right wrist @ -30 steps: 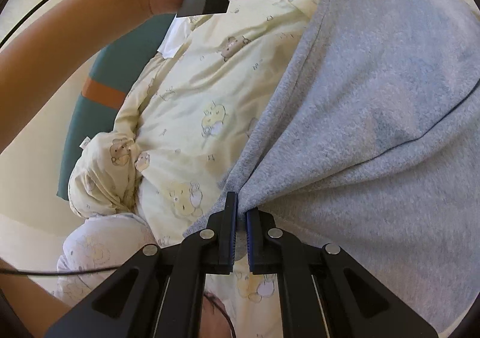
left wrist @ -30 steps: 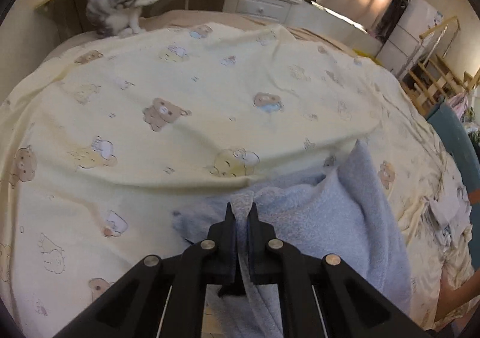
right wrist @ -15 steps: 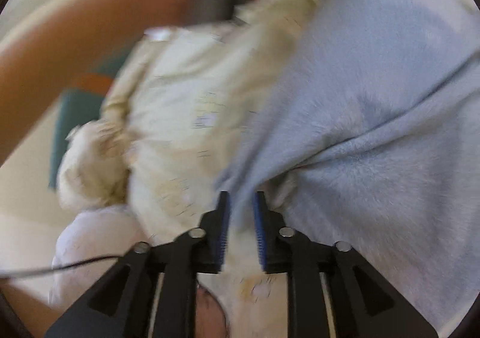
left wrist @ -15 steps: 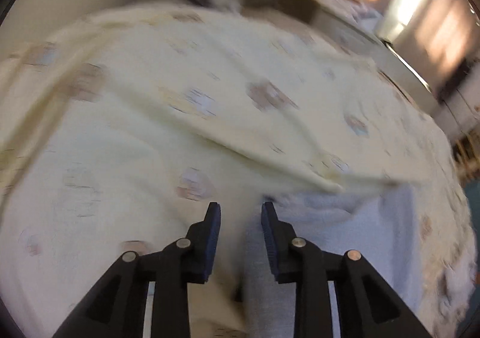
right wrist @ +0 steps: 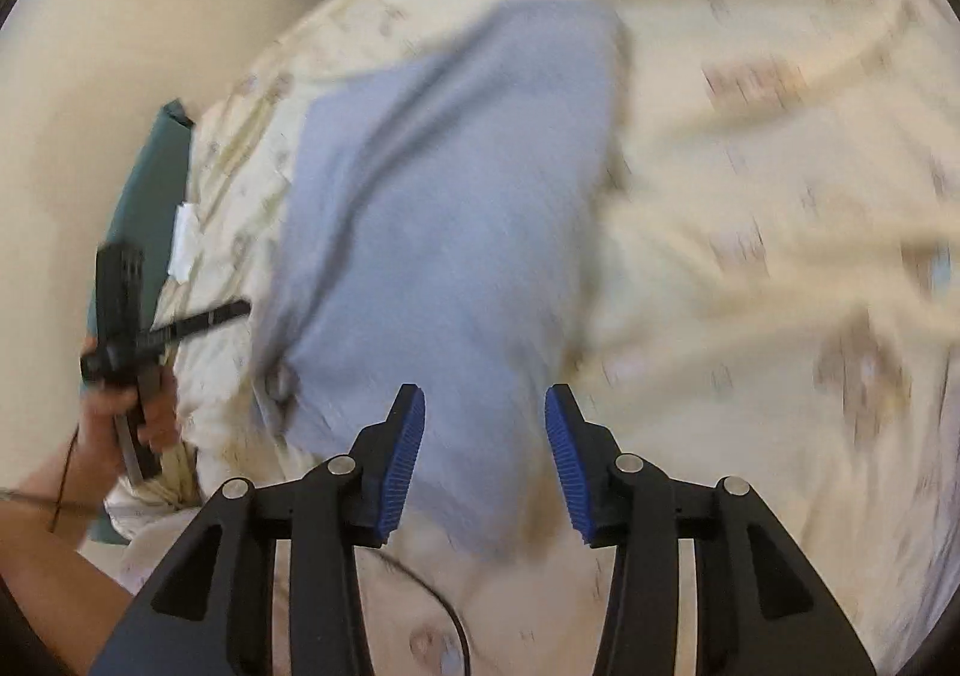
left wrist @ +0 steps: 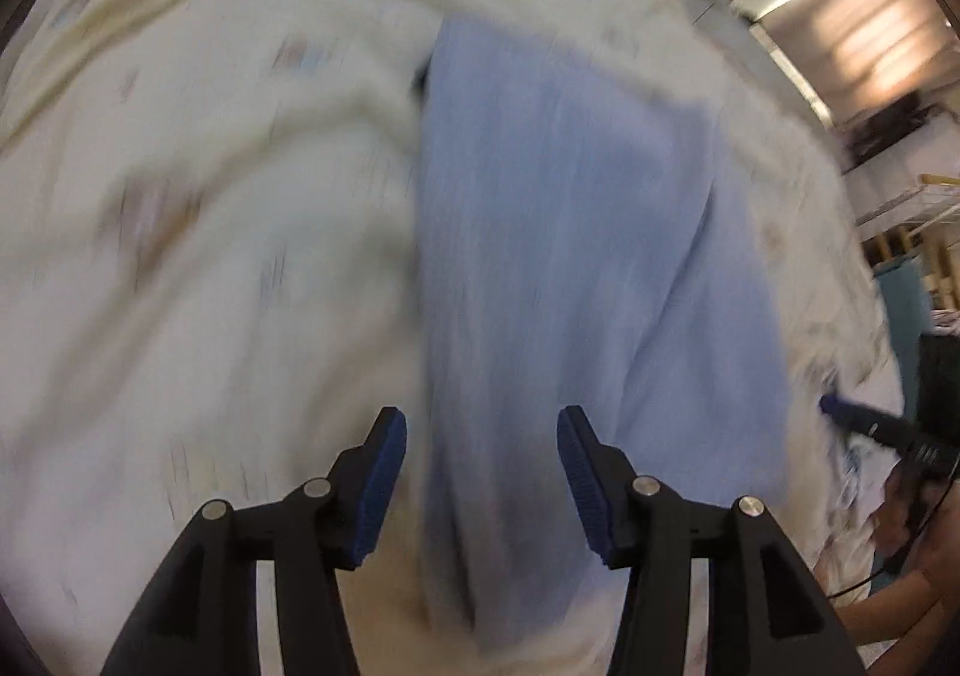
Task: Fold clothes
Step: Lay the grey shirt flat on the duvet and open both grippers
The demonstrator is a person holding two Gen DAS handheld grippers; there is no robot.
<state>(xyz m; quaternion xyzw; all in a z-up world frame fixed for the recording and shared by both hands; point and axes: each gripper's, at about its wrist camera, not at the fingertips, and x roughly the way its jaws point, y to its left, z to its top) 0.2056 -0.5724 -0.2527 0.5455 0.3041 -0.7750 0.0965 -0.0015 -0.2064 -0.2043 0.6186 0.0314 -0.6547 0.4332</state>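
Observation:
A grey-blue garment (left wrist: 570, 256) lies folded flat on the cream bear-print bed cover (left wrist: 198, 256); in the right wrist view the garment (right wrist: 444, 208) stretches away from the camera. My left gripper (left wrist: 480, 424) hovers above its near end, open, nothing between its blue pads. My right gripper (right wrist: 485, 412) is also open and empty over the garment's near edge. Both views are motion-blurred. The left gripper (right wrist: 180, 325), held in a hand (right wrist: 126, 418), shows in the right wrist view beside the garment. The right gripper (left wrist: 864, 424) shows at the right edge of the left wrist view.
The bed cover (right wrist: 780, 196) spreads wide to the right of the garment. A teal cushion (right wrist: 150, 184) lies against the beige wall at the bed's side. A thin black cable (right wrist: 432, 604) runs over the cover. Curtains (left wrist: 870, 15) and furniture stand beyond the bed.
Both grippers let go of the garment and opened wide. The garment dropped flat onto the bed, and both grippers pulled back from it.

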